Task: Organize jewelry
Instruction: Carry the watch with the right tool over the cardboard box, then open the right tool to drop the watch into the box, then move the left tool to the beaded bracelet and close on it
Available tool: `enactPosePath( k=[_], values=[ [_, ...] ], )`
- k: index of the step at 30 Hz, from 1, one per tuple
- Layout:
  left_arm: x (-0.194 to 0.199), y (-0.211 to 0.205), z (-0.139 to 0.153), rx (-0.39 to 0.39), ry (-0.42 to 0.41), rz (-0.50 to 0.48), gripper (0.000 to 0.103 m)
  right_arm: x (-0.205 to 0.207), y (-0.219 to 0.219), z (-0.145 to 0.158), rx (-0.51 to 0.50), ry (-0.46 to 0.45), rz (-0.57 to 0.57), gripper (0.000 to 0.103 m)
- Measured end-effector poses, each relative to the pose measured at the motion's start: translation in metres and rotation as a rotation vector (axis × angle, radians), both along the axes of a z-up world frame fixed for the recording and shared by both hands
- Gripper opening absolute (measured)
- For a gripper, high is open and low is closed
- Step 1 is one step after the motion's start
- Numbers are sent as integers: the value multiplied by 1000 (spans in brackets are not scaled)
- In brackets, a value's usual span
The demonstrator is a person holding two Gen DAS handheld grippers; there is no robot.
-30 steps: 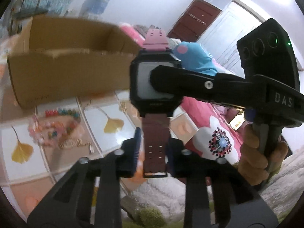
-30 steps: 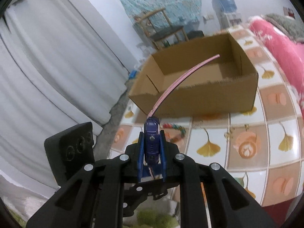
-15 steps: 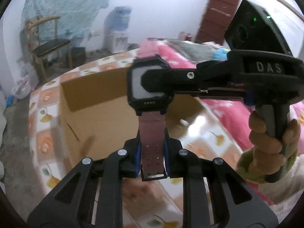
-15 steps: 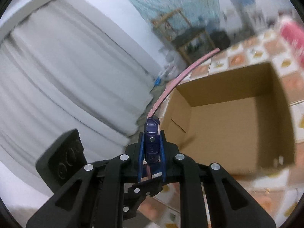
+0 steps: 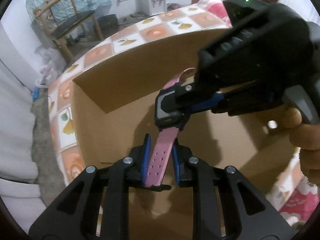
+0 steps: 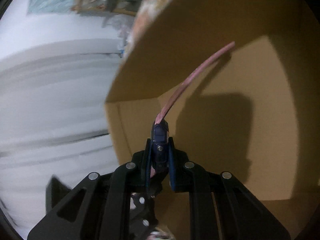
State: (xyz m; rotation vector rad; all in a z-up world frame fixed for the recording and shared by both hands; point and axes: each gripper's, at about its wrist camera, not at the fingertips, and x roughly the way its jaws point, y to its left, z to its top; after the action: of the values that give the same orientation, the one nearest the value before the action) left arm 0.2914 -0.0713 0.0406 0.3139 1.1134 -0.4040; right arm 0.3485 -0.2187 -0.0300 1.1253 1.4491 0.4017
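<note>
Left gripper (image 5: 159,161) has its jaws around the perforated pink strap of the black square-faced watch (image 5: 170,110); ahead of them, the right gripper (image 5: 181,105) clamps the watch case, over the open brown cardboard box (image 5: 112,132).

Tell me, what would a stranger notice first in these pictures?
A pink-strapped watch hangs in mid-air over an open cardboard box, gripped at both ends. The left claw pinches the strap with holes at the bottom of its view, while the right claw comes in from the right and clamps the dark watch face. Behind the box lies a tiled cloth with leaf prints.
</note>
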Motion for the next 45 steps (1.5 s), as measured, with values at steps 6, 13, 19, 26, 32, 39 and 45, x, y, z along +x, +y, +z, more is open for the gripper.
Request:
enactPosePath(
  k=[6,13,19,26,32,39,45],
  values=[
    [5,17,5,-32,-22,77,43,-3,12,-29,80,85,-105,25],
    [-11,35,25,-122,-82,106,50,-15,16,-16,73,73,-66,66],
    [-42,55,51,-218,-136,118,58,-41,-8,32,50,-30,-79,66],
    [-100,84,83,-343,-224,104,71,-88,-45,103,80,-289,7,66],
    [-172,102,87,-443,-292,24,85,-186,-57,133,-19,-540,120,66],
    [-223,82,19,-351,-199,-7,87,-273,-51,72,-326,-462,169,66],
    [-241,50,-48,-275,-70,-17,87,-303,-25,37,-673,-443,259,66]
  ],
)
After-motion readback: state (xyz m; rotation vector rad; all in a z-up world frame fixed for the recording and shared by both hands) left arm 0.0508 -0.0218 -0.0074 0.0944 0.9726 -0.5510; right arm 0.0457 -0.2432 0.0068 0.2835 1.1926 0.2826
